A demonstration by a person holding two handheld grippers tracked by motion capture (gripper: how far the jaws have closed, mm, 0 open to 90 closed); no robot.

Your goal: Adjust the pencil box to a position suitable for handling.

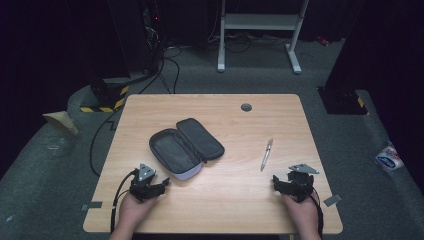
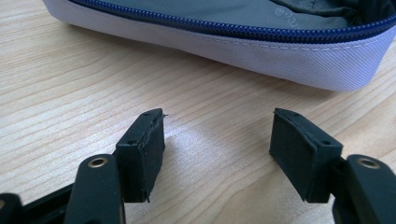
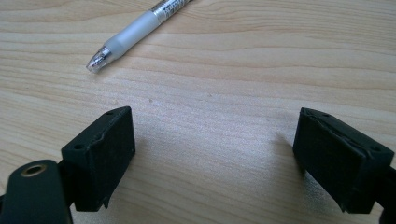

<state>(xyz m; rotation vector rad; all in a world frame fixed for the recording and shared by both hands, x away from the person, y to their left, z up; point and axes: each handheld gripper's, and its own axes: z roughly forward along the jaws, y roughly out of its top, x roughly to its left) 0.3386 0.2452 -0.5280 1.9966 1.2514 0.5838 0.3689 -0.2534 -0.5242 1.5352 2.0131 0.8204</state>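
Observation:
An unzipped grey pencil case (image 1: pixel 185 148) with a pale lavender outer wall and blue zipper lies open left of the table's middle. A silver pen (image 1: pixel 266 154) lies to its right. My left gripper (image 1: pixel 164 183) rests near the front left, just short of the case; its jaws stand open over bare wood, with the case wall (image 2: pixel 261 51) close ahead. My right gripper (image 1: pixel 275 181) rests near the front right, open, with nothing between its jaws. The pen's tip (image 3: pixel 99 59) lies ahead and to the left in the right gripper view.
The wooden table (image 1: pixel 220 200) has a round grey cable grommet (image 1: pixel 246 107) near its far edge. Grey carpet surrounds it, with cables and a white stand's legs (image 1: pixel 260 35) behind and a plastic packet (image 1: pixel 389 159) on the floor at right.

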